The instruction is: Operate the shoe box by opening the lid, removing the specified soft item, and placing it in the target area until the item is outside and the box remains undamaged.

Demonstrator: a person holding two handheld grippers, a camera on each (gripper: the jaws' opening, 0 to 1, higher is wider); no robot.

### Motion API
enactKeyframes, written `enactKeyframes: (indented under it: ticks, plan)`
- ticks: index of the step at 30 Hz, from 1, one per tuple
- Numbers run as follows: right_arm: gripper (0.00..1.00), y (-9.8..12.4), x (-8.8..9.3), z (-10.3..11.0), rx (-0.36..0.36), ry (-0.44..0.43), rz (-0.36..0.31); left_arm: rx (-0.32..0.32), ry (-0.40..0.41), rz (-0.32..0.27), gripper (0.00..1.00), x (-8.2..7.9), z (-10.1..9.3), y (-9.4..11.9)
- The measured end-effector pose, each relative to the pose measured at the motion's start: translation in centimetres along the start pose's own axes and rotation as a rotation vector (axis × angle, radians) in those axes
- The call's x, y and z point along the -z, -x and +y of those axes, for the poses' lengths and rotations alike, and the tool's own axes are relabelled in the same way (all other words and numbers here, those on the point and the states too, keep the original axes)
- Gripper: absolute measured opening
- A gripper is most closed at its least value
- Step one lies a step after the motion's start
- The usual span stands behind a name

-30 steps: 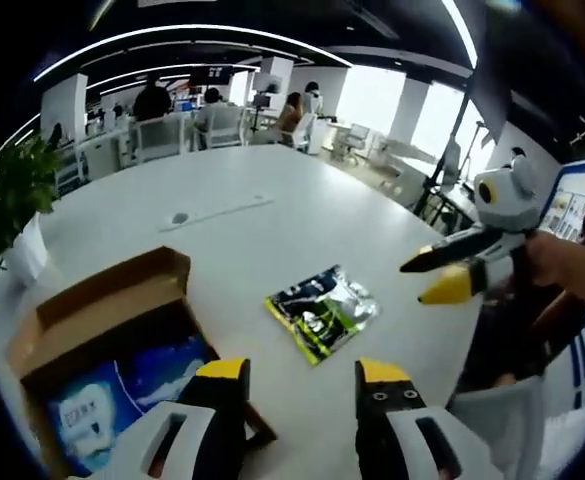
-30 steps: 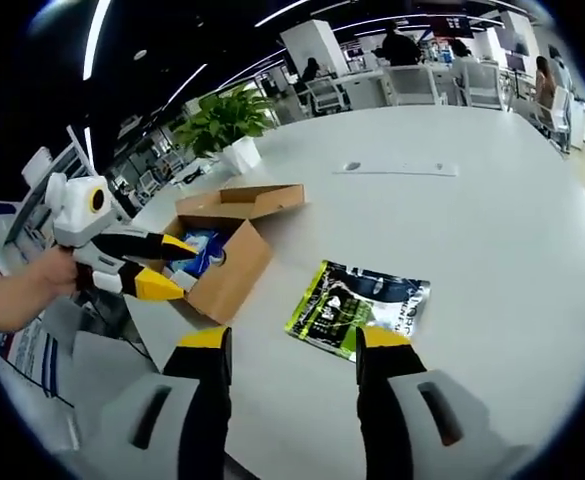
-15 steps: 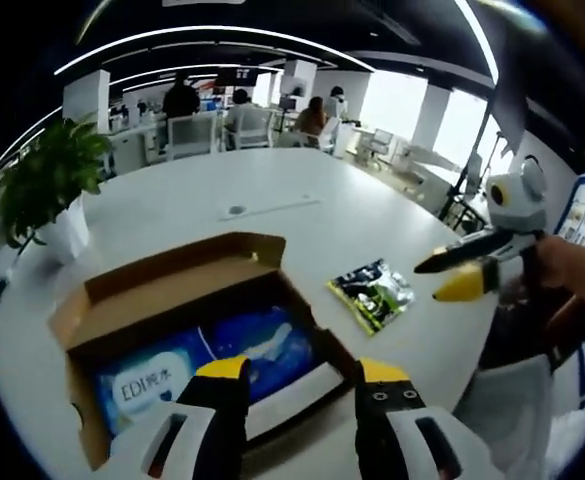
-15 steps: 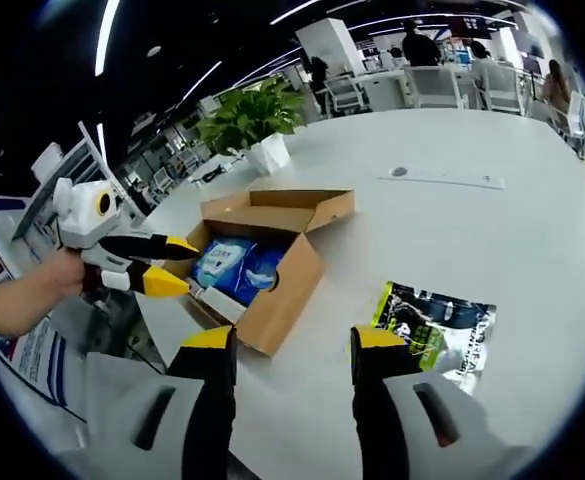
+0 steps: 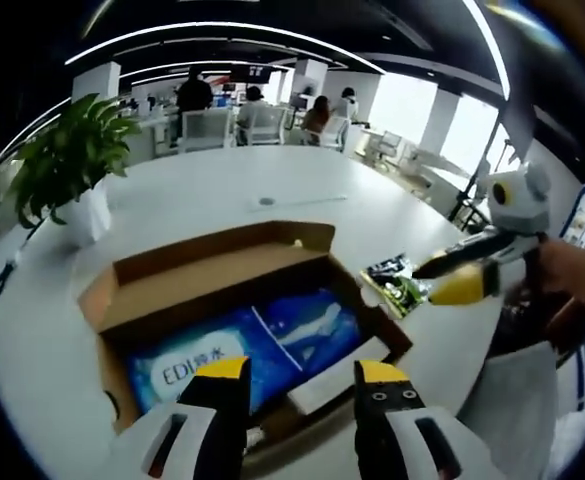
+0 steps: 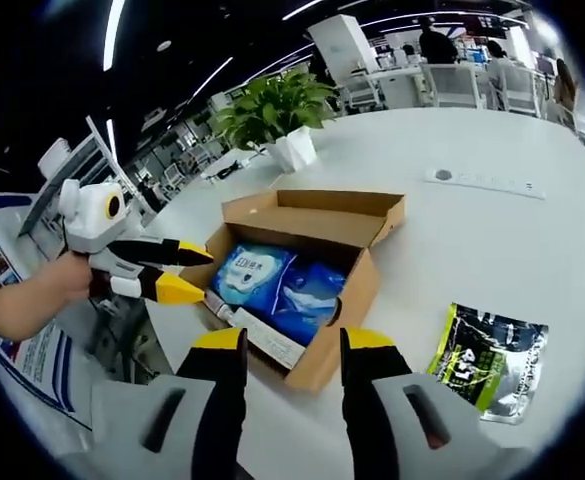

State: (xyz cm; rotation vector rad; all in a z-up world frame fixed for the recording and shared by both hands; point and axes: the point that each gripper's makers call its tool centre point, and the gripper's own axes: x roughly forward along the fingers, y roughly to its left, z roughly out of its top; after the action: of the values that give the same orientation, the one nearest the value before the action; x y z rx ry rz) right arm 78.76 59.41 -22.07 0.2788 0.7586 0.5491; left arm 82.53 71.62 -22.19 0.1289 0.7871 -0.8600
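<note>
Brown cardboard makes the shoe box [image 5: 222, 290], which sits open on the white worktop [image 5: 202, 195] close to its near edge, with its lid folded back. Inside lies a blue soft pack [image 5: 247, 345] with white writing. The left hand-held gripper [image 5: 297, 375] hangs just over the box's near side, its yellow-tipped jaws apart and holding nothing. The right hand-held gripper [image 6: 282, 345] also hangs over the near side of the box [image 6: 302, 270], jaws apart and empty, with the blue soft pack [image 6: 277, 285] just past it. A green and black shiny bag [image 6: 490, 358] lies flat on the worktop [image 6: 452, 215] beside the box, not touching it. Farther back a leafy plant in a white pot [image 6: 282, 115] stands near the worktop's edge. Behind it are desks, white chairs, seated people and long ceiling lights.
</note>
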Motion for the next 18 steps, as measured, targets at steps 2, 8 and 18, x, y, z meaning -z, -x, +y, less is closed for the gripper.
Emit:
enactKeyframes:
  ticks: [2,8,18]
  plan:
    - [0.33,-0.9,0.1,0.8,-0.007,-0.004,0.006,0.002,0.003,0.0,0.41,0.2,0.7,0.3]
    - [0.31,-3.9,0.0,1.9,-0.013,-0.019,0.017,0.006,0.003,0.01,0.41,1.0,2.7,1.0]
    - [0.29,-6.1,0.4,2.6,0.004,-0.041,0.026,0.017,0.008,0.021,0.41,1.8,5.2,1.3]
